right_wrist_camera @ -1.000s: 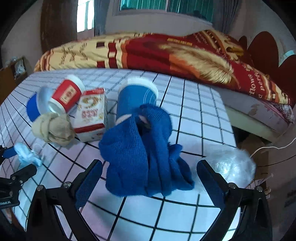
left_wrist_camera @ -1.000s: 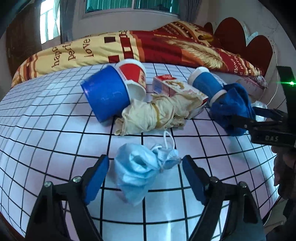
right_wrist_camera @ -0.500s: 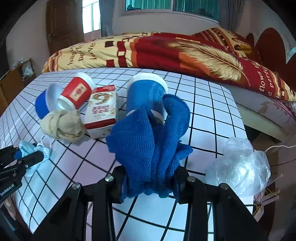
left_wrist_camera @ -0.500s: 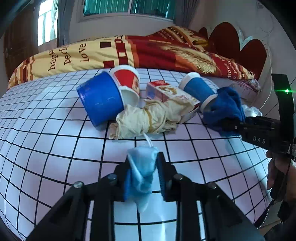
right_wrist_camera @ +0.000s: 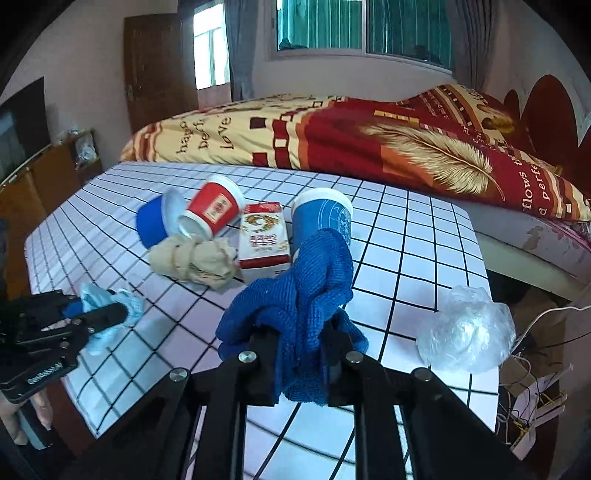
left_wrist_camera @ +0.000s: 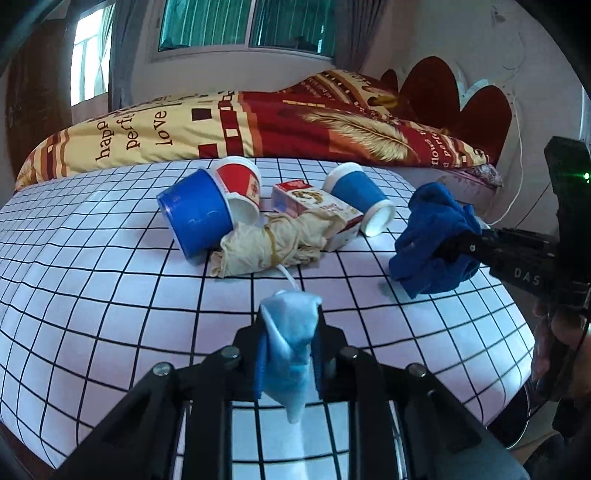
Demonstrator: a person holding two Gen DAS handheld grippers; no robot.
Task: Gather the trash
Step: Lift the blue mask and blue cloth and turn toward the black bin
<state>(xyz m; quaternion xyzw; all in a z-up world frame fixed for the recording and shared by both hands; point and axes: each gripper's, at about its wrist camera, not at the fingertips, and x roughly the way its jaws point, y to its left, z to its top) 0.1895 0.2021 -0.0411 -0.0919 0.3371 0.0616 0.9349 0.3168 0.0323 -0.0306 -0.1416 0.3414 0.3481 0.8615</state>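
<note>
1. The left gripper (left_wrist_camera: 290, 350) is clamped tight on a crumpled light blue face mask (left_wrist_camera: 290, 343), whose lower end hangs below the fingers while a white ear loop (left_wrist_camera: 289, 275) trails forward toward the pile; in the right wrist view the same mask (right_wrist_camera: 107, 317) sits lifted clear of the tabletop
2. The right gripper (right_wrist_camera: 301, 354) is closed on a bunched blue knitted cloth (right_wrist_camera: 295, 314), held up off the surface with folds spilling to both sides of the fingers; from the left wrist view that cloth (left_wrist_camera: 432, 240) hangs at the right, above the table
3. Under both grippers lies the white table with a black grid (left_wrist_camera: 110, 295)
4. Near its right edge rests a crumpled clear plastic bag (right_wrist_camera: 467, 332), well apart from the pile
5. Further in lies a beige wad of cloth tied with a band (left_wrist_camera: 273, 245), touching a small red and white carton (left_wrist_camera: 317, 214) lying on its side
6. Left of the wad a blue tub (left_wrist_camera: 195, 218) lies tipped over, with a red paper cup (left_wrist_camera: 240, 192) tipped over against it
7. Right of the carton a blue paper cup (left_wrist_camera: 360, 199) lies on its side, open mouth toward the near side
8. Behind the table runs a bed with a red and yellow printed quilt (left_wrist_camera: 258, 122), and above it a window (left_wrist_camera: 247, 22)
</note>
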